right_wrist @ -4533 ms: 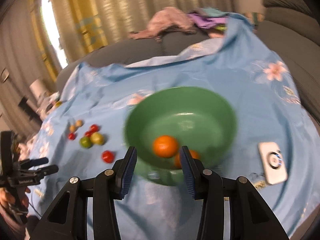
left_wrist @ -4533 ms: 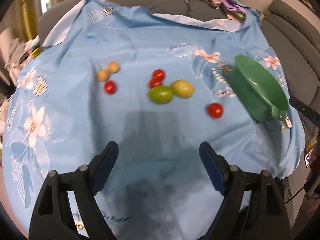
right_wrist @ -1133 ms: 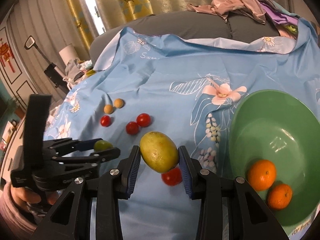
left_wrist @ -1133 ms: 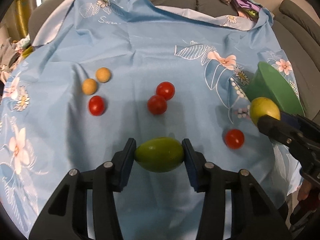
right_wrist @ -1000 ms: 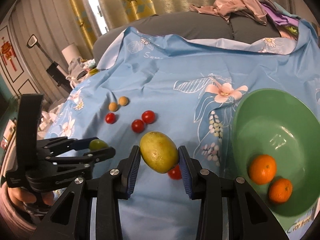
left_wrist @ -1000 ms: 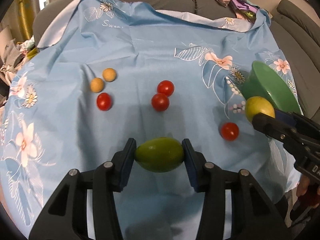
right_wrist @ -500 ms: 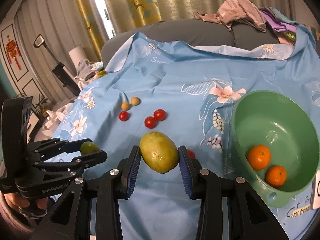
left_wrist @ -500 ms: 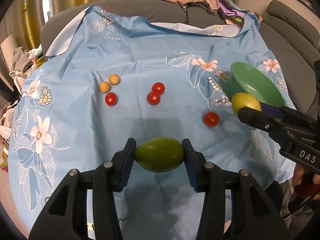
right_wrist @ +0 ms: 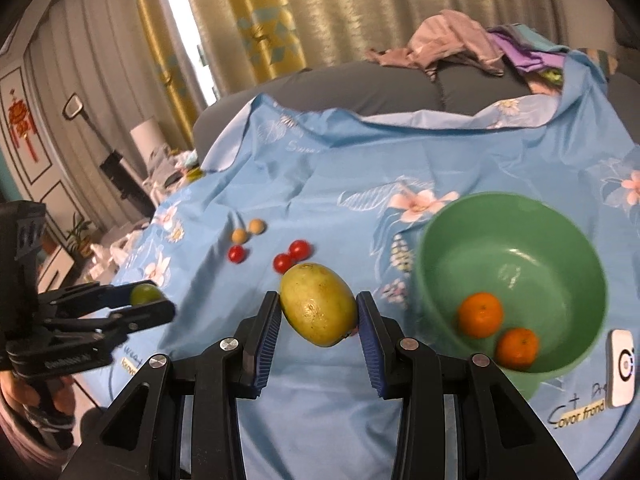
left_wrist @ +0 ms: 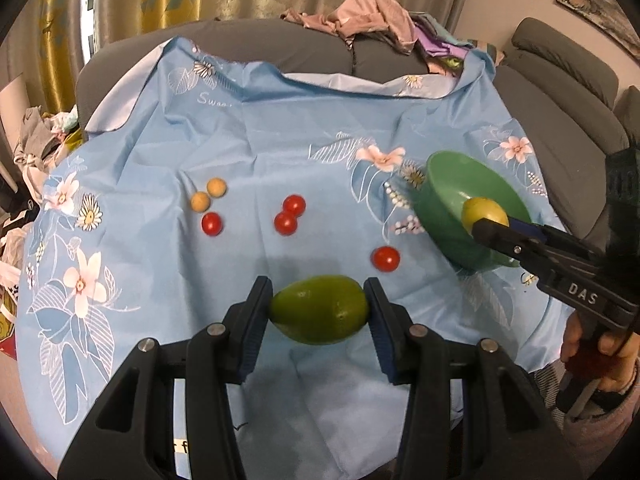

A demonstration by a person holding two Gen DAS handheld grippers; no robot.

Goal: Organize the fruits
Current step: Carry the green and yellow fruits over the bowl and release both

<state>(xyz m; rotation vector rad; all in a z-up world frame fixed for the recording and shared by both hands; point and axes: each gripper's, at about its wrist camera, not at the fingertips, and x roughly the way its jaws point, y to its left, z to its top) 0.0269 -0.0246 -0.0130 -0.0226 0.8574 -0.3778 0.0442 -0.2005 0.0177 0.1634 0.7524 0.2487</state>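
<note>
My left gripper (left_wrist: 319, 314) is shut on a green mango (left_wrist: 319, 314), held above the blue floral cloth (left_wrist: 280, 144). My right gripper (right_wrist: 318, 312) is shut on a yellow-green mango (right_wrist: 318, 308); in the left wrist view that mango (left_wrist: 482, 210) hangs over the near rim of the green bowl (left_wrist: 448, 200). The bowl (right_wrist: 520, 248) holds two oranges (right_wrist: 480, 314). Three red tomatoes (left_wrist: 286, 223) and two small tan fruits (left_wrist: 200, 201) lie on the cloth, with one more tomato (left_wrist: 385, 259) near the bowl.
A white device (right_wrist: 621, 366) lies right of the bowl. A grey sofa (left_wrist: 560, 128) with piled clothes (left_wrist: 372, 16) stands behind. The cloth's front edge drops off near me.
Both grippers have risen and pulled back with their mangoes. The right gripper's mango has moved from beside the bowl to over its near rim.
</note>
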